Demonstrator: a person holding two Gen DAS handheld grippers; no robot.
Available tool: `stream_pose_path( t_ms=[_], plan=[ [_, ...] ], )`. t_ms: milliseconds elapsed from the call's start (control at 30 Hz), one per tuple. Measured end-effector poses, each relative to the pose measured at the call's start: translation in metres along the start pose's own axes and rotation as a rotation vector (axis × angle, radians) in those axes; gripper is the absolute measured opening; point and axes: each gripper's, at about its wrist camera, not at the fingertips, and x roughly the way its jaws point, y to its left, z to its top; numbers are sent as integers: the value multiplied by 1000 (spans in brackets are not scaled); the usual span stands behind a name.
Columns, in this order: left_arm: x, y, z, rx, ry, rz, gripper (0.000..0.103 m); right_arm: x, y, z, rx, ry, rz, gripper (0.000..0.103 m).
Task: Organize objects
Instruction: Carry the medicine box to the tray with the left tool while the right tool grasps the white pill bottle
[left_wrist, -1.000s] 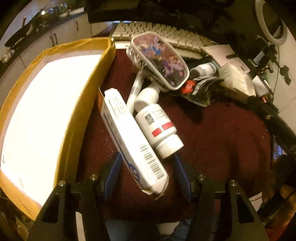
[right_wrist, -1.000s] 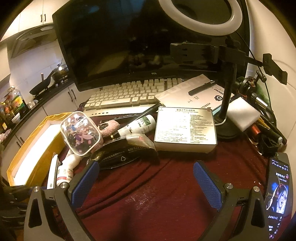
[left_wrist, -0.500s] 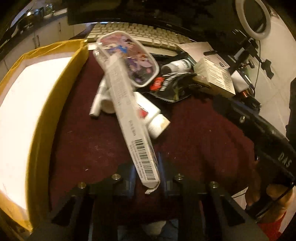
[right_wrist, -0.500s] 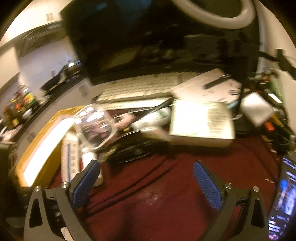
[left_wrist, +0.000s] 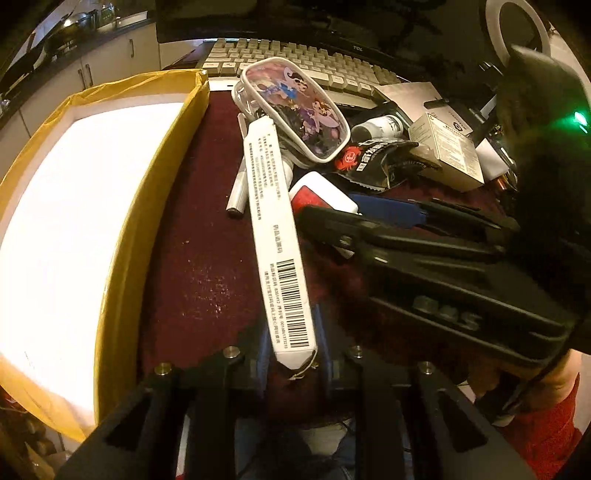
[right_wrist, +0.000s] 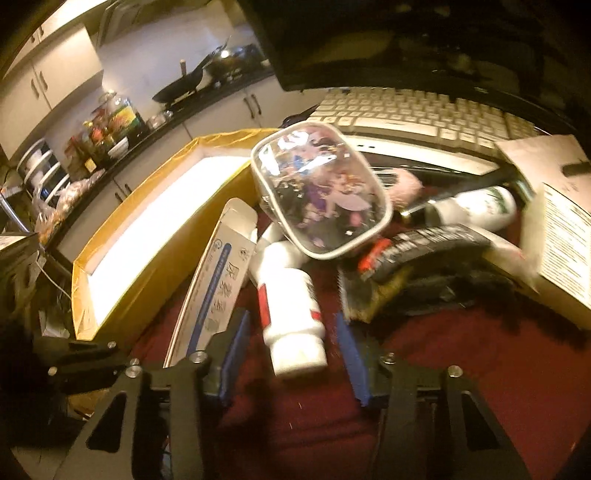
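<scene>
My left gripper (left_wrist: 291, 343) is shut on the near end of a long white carton (left_wrist: 275, 236) with a barcode, held above the dark red cloth; the carton also shows in the right wrist view (right_wrist: 214, 280). My right gripper (right_wrist: 288, 343) is open, its blue pads either side of a white pill bottle (right_wrist: 291, 314) with red labels lying on the cloth. In the left wrist view the right gripper (left_wrist: 332, 210) reaches in from the right over the bottle (left_wrist: 317, 192). A clear cartoon pouch (left_wrist: 295, 110) lies behind, also in the right wrist view (right_wrist: 321, 192).
A yellow-sided box with a white floor (left_wrist: 170, 155) stands at the left. Behind lie a silver pen (left_wrist: 238, 184), a black packet (left_wrist: 384, 162), a small white bottle (right_wrist: 480, 206), a white printed box (left_wrist: 450, 147), a keyboard (right_wrist: 424, 114) and a monitor.
My right gripper swung left and down to straddle the white pill bottle. My left gripper stays shut on the carton, which it lifted a second ago.
</scene>
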Motion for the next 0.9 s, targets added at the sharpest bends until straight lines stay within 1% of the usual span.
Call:
stream_pose_path(
  t_ms=[33,67,233,333,400,500,567,767,800,833,900],
  plan=[
    [1,0,1,-2,0,0,22,6,2,2,-7,11,-5,41],
    [1,1,2,-4,0,0,22,7,0,2,-8,15,-5,39],
    [3,4,8,-21,1,5,26,0,-4,-4,7,-10,-21,39],
    [7,1,15,-19,-1,12,36,-7,-12,-8,43,-16,-29,39],
    [10,-2,19,-5,-1,18,44,-12,-16,-10,68,-22,-27,39],
    [13,-5,22,7,-1,29,51,-19,-23,-12,101,-31,-18,39],
    [14,-4,25,1,3,28,53,-22,-24,-13,111,-41,-22,39],
    [11,8,25,-61,-8,11,53,-35,-25,-13,124,-71,-19,39],
    [10,11,24,-79,-14,12,51,-36,-24,-12,124,-74,-17,39],
    [10,13,24,-89,-17,11,49,-36,-24,-12,126,-77,-14,39],
    [8,19,23,-132,-31,19,35,-37,-22,-12,123,-79,-14,39]
  ],
)
